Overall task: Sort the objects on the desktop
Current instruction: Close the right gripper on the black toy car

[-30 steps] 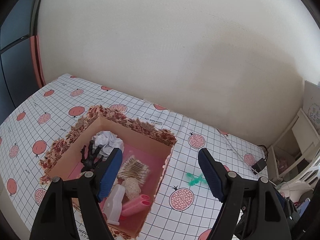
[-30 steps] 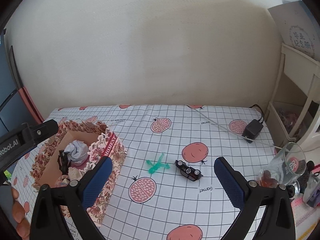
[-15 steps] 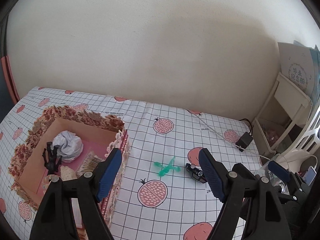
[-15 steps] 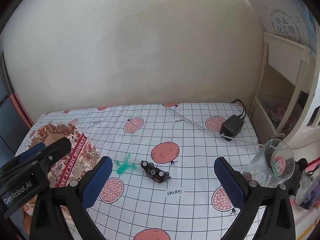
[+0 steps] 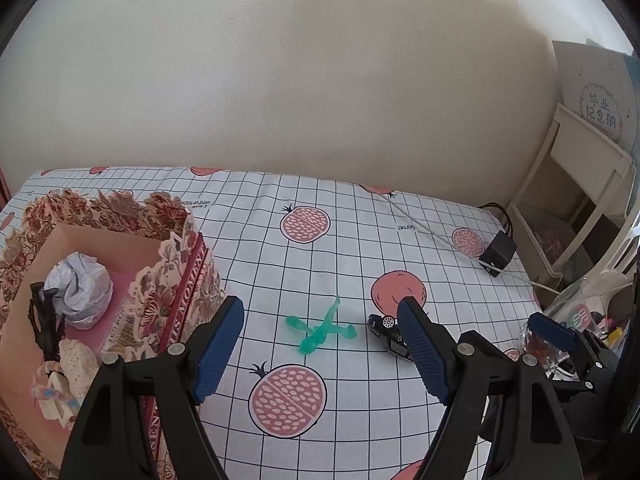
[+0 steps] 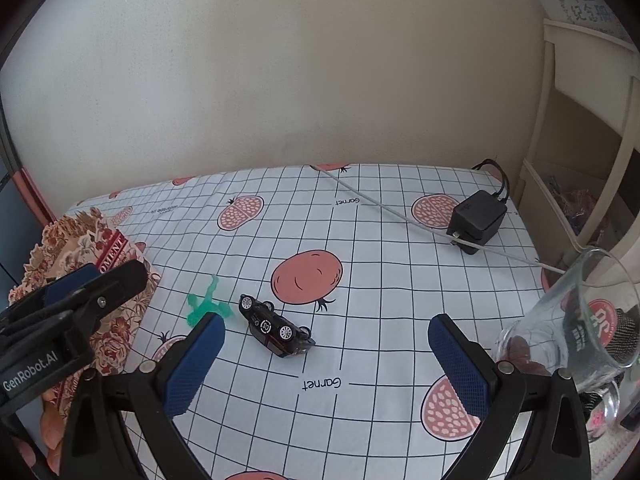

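Observation:
A green plastic figure (image 5: 322, 326) lies flat on the pomegranate tablecloth, with a black toy car (image 5: 387, 332) on its side just right of it. Both show in the right wrist view, the figure (image 6: 205, 303) and the car (image 6: 275, 329). My left gripper (image 5: 320, 350) is open and empty, hovering just in front of the figure. My right gripper (image 6: 326, 364) is open and empty, in front of the car. The floral box (image 5: 176, 240) at the left holds crumpled paper (image 5: 78, 289), a black figure (image 5: 46, 322) and several other items.
A black power adapter (image 6: 478, 216) with a white cable lies at the back right of the table. A glass cup (image 6: 576, 320) stands at the right edge. A cream shelf unit (image 5: 580, 184) is beyond the table on the right. A wall runs behind.
My left gripper has swung right, away from over the box, and now faces the green figure. My right gripper has also turned right and moved closer to the car.

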Demonstrator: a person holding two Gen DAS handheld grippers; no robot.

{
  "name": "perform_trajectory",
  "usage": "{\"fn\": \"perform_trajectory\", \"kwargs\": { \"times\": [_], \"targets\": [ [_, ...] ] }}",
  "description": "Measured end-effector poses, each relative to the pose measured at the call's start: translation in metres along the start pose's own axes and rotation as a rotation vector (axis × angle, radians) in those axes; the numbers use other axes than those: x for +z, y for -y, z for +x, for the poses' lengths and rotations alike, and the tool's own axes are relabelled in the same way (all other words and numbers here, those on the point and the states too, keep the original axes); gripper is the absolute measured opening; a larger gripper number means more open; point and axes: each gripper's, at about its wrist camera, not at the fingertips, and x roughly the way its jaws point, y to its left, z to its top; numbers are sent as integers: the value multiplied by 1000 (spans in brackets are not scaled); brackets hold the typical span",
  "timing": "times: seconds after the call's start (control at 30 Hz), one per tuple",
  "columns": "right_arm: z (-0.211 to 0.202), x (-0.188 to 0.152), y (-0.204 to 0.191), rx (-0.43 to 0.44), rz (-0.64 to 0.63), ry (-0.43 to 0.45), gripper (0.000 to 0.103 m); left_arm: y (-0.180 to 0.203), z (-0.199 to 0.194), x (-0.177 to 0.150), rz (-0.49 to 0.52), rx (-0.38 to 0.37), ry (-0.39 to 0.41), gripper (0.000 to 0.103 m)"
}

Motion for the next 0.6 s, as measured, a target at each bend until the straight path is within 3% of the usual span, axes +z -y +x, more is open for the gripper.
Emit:
{"fn": "perform_trajectory", "kwargs": {
  "times": [0.37, 0.6],
  "targets": [
    [30, -7, -11, -35, -41, -28, 103, -2, 35, -12, 38, 23, -48, 80],
    [38, -12, -20, -8, -56, -33, 103, -3, 38, -15, 52, 30, -57, 80]
  ]
}}
